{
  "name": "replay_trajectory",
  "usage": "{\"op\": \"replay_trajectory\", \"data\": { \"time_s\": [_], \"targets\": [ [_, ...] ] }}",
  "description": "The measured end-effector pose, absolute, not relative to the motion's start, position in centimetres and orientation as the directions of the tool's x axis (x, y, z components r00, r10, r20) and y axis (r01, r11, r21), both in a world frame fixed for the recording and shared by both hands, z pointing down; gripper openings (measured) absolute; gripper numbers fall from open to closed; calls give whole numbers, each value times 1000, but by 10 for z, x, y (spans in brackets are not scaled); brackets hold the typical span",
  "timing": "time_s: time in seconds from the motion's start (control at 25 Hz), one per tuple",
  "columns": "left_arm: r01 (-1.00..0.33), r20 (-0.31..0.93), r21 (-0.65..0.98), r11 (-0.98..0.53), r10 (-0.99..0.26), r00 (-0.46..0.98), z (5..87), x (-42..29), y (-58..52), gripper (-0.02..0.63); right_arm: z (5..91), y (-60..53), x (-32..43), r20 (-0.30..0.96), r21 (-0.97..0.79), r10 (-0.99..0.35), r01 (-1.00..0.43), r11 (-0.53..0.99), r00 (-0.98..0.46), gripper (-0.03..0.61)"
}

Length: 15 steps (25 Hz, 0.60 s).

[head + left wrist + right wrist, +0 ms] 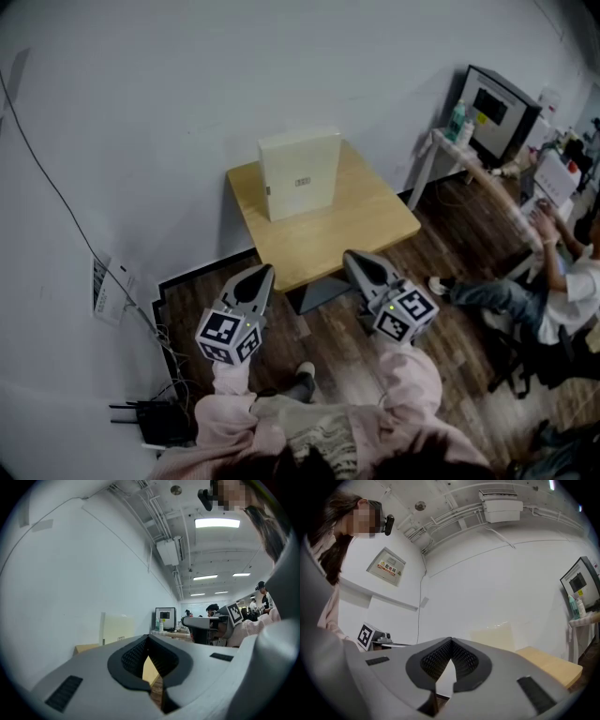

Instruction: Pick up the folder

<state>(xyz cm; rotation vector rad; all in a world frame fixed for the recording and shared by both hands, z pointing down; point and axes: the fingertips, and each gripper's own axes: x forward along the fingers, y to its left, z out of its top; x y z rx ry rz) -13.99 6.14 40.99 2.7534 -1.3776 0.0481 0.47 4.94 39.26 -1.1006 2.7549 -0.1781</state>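
We hold both grippers just short of the small wooden table [375,230], and neither has anything in it. The left gripper [265,270] is clenched: in its own view the two dark ribbed pads meet at the tip, with only a sliver of tabletop and floor showing through the gap below. The right gripper [350,256] is clenched the same way, its pads together on nothing. Both point roughly level toward the white wall [187,94]. From the head view the left tip sits beside the table's near-left corner and the right tip overlaps its near edge.

The folder [300,173] (a cream, box-like file with a small label on its front) stands upright at the back of the table, close to the wall; we cannot tell whether it touches. It is well apart from both grippers, roughly on the line between them.

To the right, a second desk carries a monitor [497,105] and a greenish bottle [457,120], and a seated person [572,281] works there. A black router [155,422] sits on the floor at the left, below a printed sheet [108,289] on the wall.
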Motion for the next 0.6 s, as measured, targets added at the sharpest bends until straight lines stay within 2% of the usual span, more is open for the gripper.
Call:
{"op": "replay_trajectory", "data": {
  "time_s": [0.6],
  "targets": [
    [-780,74,43,-624,-777,625,417,-140,-31,-5,396,-39,-4,-90,-171,-691,-673,720,-717,-13]
  ]
}}
